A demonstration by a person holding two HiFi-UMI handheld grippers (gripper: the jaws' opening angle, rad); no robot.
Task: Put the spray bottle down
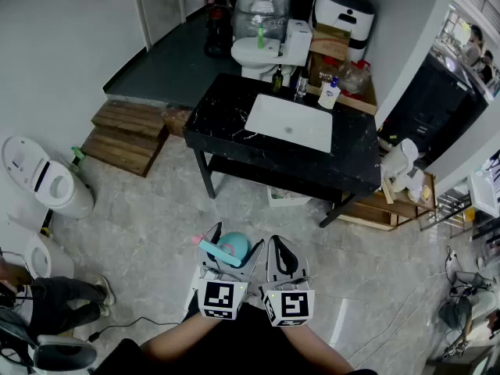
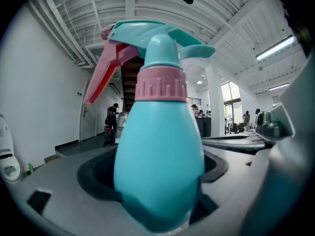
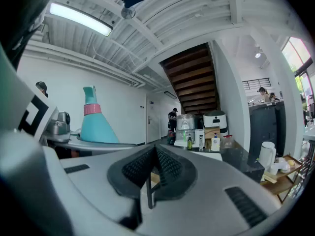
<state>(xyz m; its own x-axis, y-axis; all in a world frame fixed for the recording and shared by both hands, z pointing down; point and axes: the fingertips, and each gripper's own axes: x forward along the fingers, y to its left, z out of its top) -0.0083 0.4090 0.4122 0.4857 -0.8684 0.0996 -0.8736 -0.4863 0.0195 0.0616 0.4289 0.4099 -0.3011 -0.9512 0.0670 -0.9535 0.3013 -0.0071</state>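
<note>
A: Head view first. Where was the bottle?

B: The teal plastic spray bottle with pink trigger [image 1: 233, 248] sat in the left gripper [image 1: 237, 239], held over the grey stone-tile floor [image 1: 148, 233], close in front of the person. The right gripper [image 1: 279, 247] sat just beside it. The black marble-topped table with a white inset basin [image 1: 355, 162] lay well ahead of both.

A: Anything under the bottle?

B: Only floor, well below. It touched no surface that I could make out.

A: Left gripper view?

B: The bottle filled the frame, upright, pink collar [image 2: 160, 85] above the teal belly. The jaws stood wide, their dark pads cupping the lower body on both sides. A firm hold, by the look of it.

A: Right gripper view?

B: Jaws closed together, ribbed pads meeting, nothing between them. The bottle showed off to the left, in the other gripper. The table lay beyond, with small bottles [image 3: 201, 141] standing on it.

A: So, progress?

B: My reading: early. Bottle in the gripper, not yet set down. Left to do: bring it to a surface, lower the base onto it, let the jaws go and back away. The table seemed the likely surface, though I could not be sure.
</note>
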